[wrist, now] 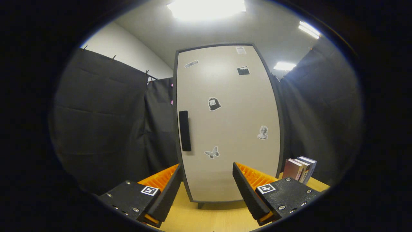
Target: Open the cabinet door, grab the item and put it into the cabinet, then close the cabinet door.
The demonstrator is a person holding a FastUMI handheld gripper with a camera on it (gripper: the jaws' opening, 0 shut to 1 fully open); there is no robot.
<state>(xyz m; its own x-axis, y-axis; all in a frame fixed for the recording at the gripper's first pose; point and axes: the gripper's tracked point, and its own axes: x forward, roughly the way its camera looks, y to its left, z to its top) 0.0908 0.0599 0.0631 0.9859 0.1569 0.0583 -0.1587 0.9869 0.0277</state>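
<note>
1. hand-held gripper (207,190) at lower centre of the frame, fingers spread wide, gripping nothing.
2. cabinet (227,122) standing upright on the table (206,219) just beyond the fingers, filling the middle of the frame; door shut.
3. dark vertical handle (184,130) near the door's left edge, above the left finger.
4. small stickers (214,104) scattered across the door.
5. books (300,169) upright on the table at lower right, just beside the cabinet.

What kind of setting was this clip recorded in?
Likely a staged recording booth, not a home: black cloth walls surround a wooden table holding a closed cabinet and a few books. The open gripper faces the door.
</note>
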